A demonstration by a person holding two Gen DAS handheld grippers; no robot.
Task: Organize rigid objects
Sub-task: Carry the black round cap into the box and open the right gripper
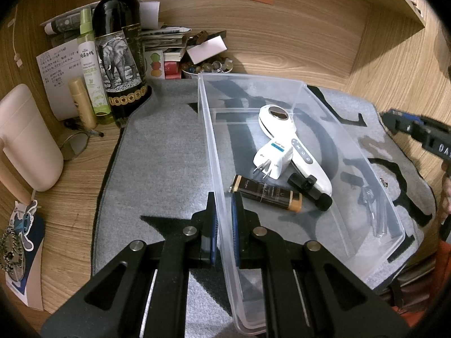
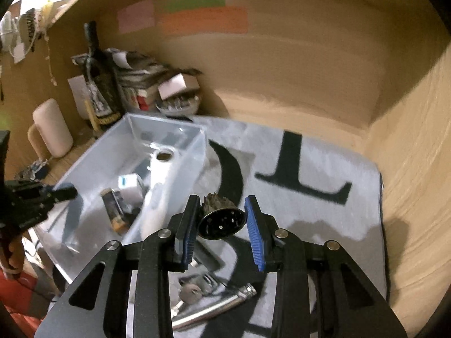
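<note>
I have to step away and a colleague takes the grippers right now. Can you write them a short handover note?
Left gripper: shut on the near wall of the clear bin, steadying it on the grey mat.
Right gripper: a dark round piece sits between its fingers over the mat, beside the bin; the grip looks loose.
Done: in the bin lie a white handheld device, a white plug adapter, a brown tube and a small black clip.
Left: drop the round piece into the bin, then the keys and metal tube on the mat.

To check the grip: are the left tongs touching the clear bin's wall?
Touching. In the left wrist view, the left tongs are closed on the clear bin wall, both pads against it.
</note>
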